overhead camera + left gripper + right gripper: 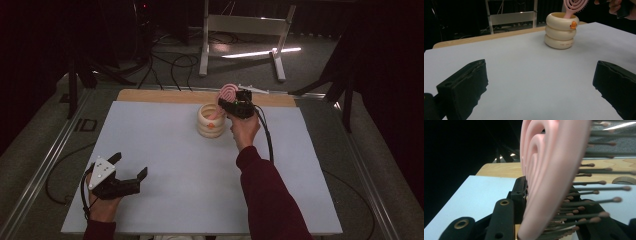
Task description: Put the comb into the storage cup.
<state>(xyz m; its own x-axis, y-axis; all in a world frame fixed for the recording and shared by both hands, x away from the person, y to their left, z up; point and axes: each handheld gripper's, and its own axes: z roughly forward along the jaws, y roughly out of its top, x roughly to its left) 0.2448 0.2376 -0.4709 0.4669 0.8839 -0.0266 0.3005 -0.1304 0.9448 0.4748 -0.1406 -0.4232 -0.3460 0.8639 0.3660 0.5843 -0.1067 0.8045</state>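
While the left gripper (131,167) rests low on the near left part of the white table sheet (165,165), held in the person's left hand (104,206), its two black jaws stand wide apart with bare sheet between them and nothing in their grasp. In the left gripper view these jaws rise at the two bottom corners, and the cream holder (561,30) stands well ahead of them, a little toward the right jaw, with much free sheet in between. This holder looks like three stacked rings, it stands upright on the sheet, and it has a small orange figure (573,24) on its upper ring. Further to the right, at the far side of the table, the right gripper (231,103) is held by the right hand (244,131) just beside the holder and slightly above its rim. Its jaws are pressed on the head of the pink hairbrush (227,94), pinching it. In the right gripper view the curved pink brush head (549,177) stands between the black jaws, with the dark bristles (584,202) pointing out to the right of it. The lower end of the brush goes down into the opening of the holder, so the brush stands tilted, its head above the rim.
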